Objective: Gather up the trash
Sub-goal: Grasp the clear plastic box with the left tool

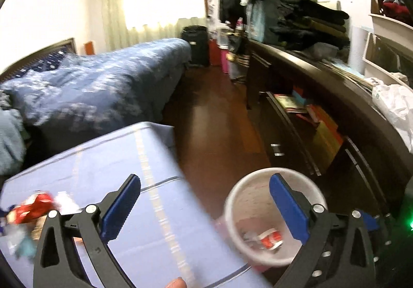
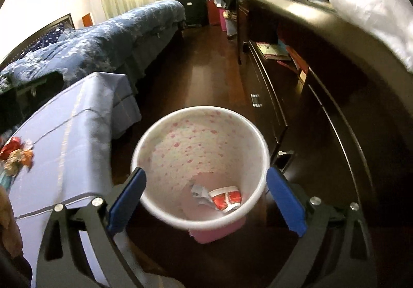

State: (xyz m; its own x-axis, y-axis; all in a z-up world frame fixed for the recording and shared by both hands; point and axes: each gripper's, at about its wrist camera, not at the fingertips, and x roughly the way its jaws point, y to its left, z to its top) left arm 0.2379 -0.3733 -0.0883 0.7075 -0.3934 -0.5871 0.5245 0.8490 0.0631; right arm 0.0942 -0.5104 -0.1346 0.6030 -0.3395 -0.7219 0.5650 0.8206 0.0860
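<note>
A white and pink trash bin point(image 2: 204, 130) with pink spots stands on the dark wood floor beside the table; it also shows in the left wrist view point(image 1: 233, 213). A red and white wrapper point(image 2: 227, 199) and a grey scrap point(image 2: 198, 193) lie in its bottom. My right gripper point(image 2: 206, 200) is open and empty above the bin's mouth. My left gripper point(image 1: 204, 205) is open and empty over the table's right edge. Red and mixed wrappers point(image 1: 31, 206) lie in a heap at the table's left; they also show in the right wrist view point(image 2: 15, 153).
The table has a pale blue cloth point(image 1: 108, 164). A bed with a blue quilt point(image 1: 98, 81) lies behind it. A dark cabinet point(image 2: 322, 97) with books runs along the right. White plastic bags point(image 1: 395, 104) sit on its top. A black suitcase point(image 2: 192, 5) stands at the far wall.
</note>
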